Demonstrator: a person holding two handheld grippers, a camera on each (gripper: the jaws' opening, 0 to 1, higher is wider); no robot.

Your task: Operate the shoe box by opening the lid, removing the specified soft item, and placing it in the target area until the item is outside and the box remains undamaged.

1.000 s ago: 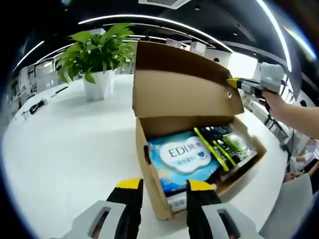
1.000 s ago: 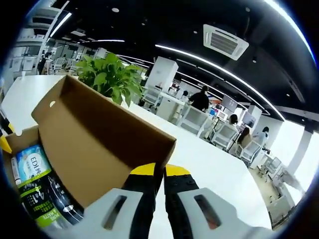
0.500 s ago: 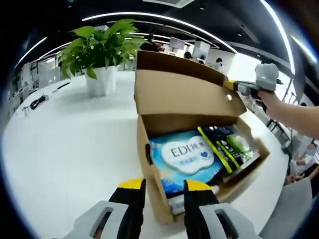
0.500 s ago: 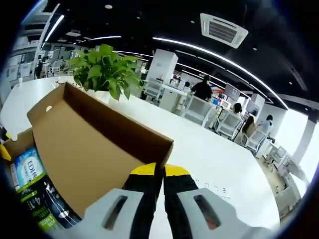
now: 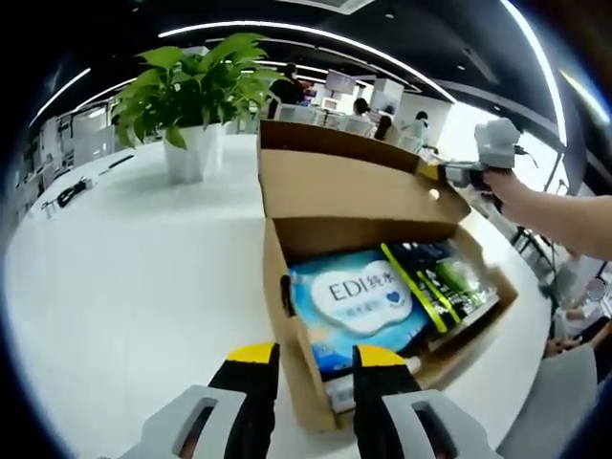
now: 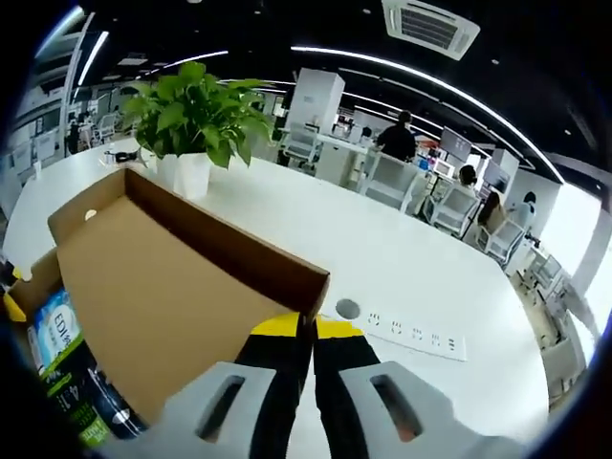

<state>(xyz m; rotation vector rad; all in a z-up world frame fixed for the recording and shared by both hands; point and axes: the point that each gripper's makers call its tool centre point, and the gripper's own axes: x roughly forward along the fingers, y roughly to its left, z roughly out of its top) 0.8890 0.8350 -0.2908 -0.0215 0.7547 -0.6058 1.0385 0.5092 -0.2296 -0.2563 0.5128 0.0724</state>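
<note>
Lid (image 6: 163,296) pinched by R gripper (image 6: 313,337) – L gripper (image 5: 314,359) open at box (image 5: 296,382)

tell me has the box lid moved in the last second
Yes. The lid, pinched by the right gripper, has swung further back: against the plant its top edge sits lower.

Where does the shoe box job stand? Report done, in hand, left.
Done: the lid is swung open. In hand: the right gripper pinches the lid's edge, while the left gripper straddles the box's front wall. Left: the blue tissue pack is inside the box, not lifted out or placed.
</note>
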